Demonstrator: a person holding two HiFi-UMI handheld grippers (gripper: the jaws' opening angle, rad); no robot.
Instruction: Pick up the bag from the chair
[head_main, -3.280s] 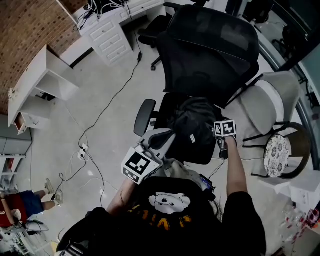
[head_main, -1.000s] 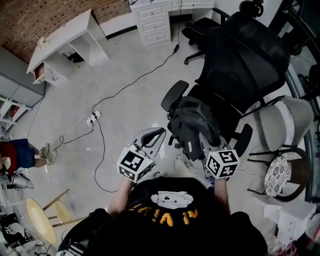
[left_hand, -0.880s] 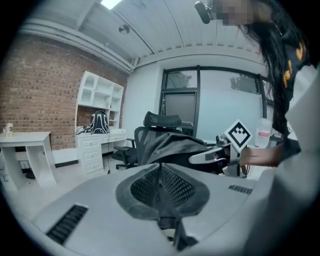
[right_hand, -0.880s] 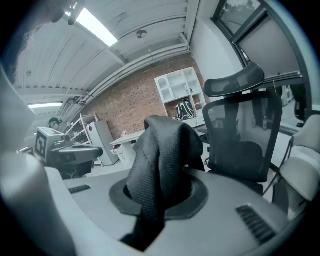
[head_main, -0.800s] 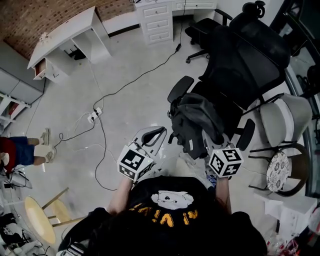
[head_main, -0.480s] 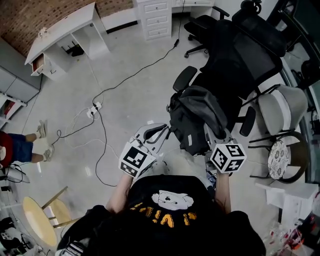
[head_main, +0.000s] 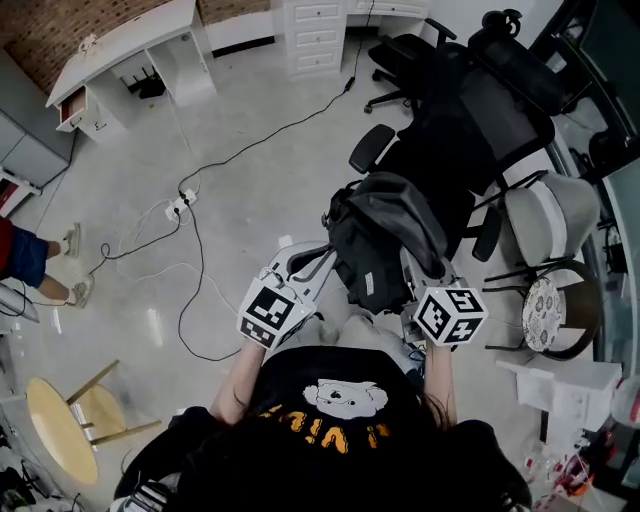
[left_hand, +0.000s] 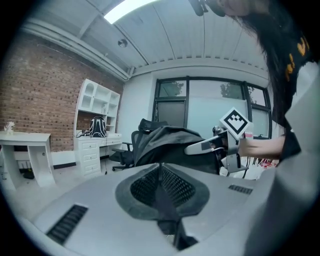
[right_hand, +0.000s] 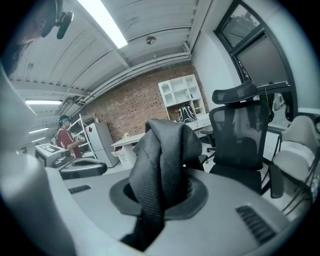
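Note:
The black bag (head_main: 385, 240) hangs in the air between my two grippers, off the seat of the black office chair (head_main: 470, 120) behind it. My left gripper (head_main: 318, 265) is on the bag's left side. In the left gripper view it (left_hand: 161, 186) is shut on a thin black strap (left_hand: 164, 200), with the bag's body (left_hand: 170, 145) beyond. My right gripper (head_main: 422, 272) is on the bag's right side. The right gripper view shows it (right_hand: 160, 195) shut on a thick fold of the bag's strap (right_hand: 160, 165), with the chair (right_hand: 245, 135) further off.
Cables and a power strip (head_main: 182, 205) trail over the floor at left. A white desk (head_main: 120, 45) and drawers (head_main: 320, 25) stand at the back. A grey chair (head_main: 545, 215) and a patterned round stool (head_main: 550, 315) are at right, a wooden stool (head_main: 60, 425) at lower left.
The bag has come up off the chair seat and toward me, held by both grippers. The chair now sits further back and to the right.

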